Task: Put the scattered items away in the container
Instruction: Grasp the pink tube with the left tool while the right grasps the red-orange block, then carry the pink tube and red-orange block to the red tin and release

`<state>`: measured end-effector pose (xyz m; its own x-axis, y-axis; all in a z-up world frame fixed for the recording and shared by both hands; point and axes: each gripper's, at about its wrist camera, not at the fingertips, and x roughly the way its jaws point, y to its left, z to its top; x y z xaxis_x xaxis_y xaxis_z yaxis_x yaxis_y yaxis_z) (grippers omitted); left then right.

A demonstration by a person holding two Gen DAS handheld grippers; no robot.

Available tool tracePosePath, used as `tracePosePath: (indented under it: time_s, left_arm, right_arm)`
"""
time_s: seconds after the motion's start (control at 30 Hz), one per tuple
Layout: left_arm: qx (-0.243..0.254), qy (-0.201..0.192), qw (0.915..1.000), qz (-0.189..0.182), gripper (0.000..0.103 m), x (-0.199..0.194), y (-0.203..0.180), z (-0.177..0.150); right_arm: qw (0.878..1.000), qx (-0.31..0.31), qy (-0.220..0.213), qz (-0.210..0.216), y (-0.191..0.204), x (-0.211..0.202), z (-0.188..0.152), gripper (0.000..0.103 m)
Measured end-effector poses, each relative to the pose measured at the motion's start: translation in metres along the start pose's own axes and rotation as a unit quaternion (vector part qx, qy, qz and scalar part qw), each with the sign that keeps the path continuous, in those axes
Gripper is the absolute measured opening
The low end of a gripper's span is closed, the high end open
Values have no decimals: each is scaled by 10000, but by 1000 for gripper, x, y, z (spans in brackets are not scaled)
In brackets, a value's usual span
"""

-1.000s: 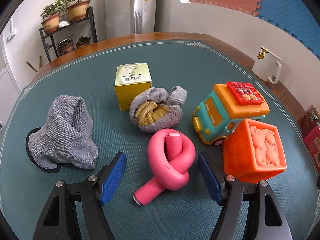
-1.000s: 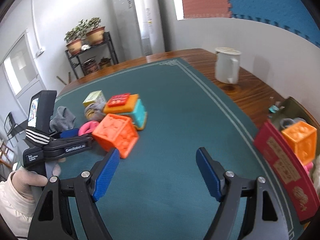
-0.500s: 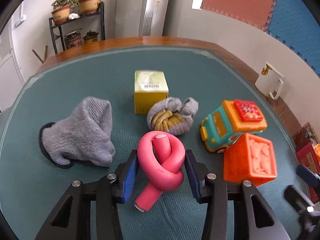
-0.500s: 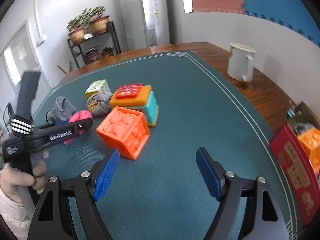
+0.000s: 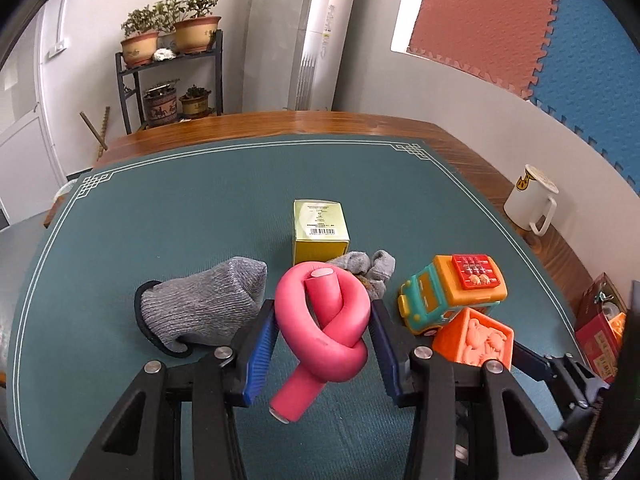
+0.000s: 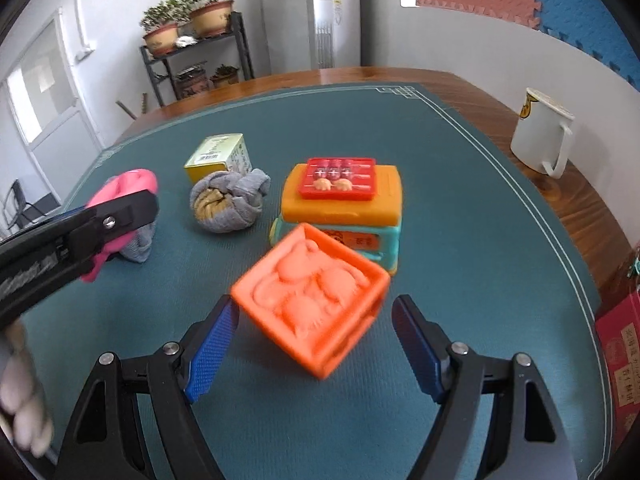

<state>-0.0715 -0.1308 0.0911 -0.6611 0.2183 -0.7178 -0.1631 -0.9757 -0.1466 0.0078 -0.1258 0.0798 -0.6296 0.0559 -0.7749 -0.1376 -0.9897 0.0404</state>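
Note:
My left gripper (image 5: pixel 322 344) is shut on a pink knotted foam tube (image 5: pixel 320 320) and holds it above the green mat; it also shows in the right wrist view (image 6: pixel 124 188). My right gripper (image 6: pixel 316 340) is open, its blue pads on either side of an orange embossed cube (image 6: pixel 312 296), not touching it. A teal and orange toy truck (image 6: pixel 340 208) stands just behind the cube. A grey sock (image 5: pixel 200 308), a balled sock bundle (image 6: pixel 228 204) and a yellow box (image 6: pixel 218 156) lie on the mat. The red container (image 5: pixel 600 328) is at the right edge.
A white mug (image 6: pixel 540 136) stands on the bare wood at the table's right side. The green mat (image 6: pixel 460 240) covers most of the table. A plant shelf (image 5: pixel 172 76) stands against the far wall.
My left gripper closed on the pink tube and lifted it. My right gripper moved left and forward until its pads flank the orange cube.

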Motion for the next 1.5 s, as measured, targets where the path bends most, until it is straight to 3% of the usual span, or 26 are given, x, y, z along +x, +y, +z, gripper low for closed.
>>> tracePosePath:
  time_s: [0.1, 0.2, 0.37, 0.7, 1.0, 1.17, 1.5]
  left_arm:
    - [-6, 3, 10000, -2, 47, 0, 0, 0]
    - [-2, -8, 10000, 3, 47, 0, -5, -3]
    - [44, 19, 10000, 12, 47, 4, -14, -6]
    - [230, 76, 9997, -10, 47, 7, -32, -16]
    - [515, 58, 9985, -162, 47, 2, -57, -25]
    - [696, 24, 9972, -264, 47, -7, -76, -31]
    - [1053, 20, 9926, -607, 48, -24, -128, -42]
  right_arm:
    - [9997, -9, 109, -229, 4, 14, 3, 82]
    - [9995, 163, 259, -60, -3, 29, 4, 82]
    - [9998, 186, -2, 120, -11, 21, 0, 75]
    - [9983, 40, -568, -105, -24, -28, -19, 75]
    - [9924, 643, -990, -355, -78, -90, -46, 75]
    - [9851, 923, -1274, -695, -116, -126, -62, 75]
    - [9553, 1916, -1629, -1557, -223, -191, -105, 75]
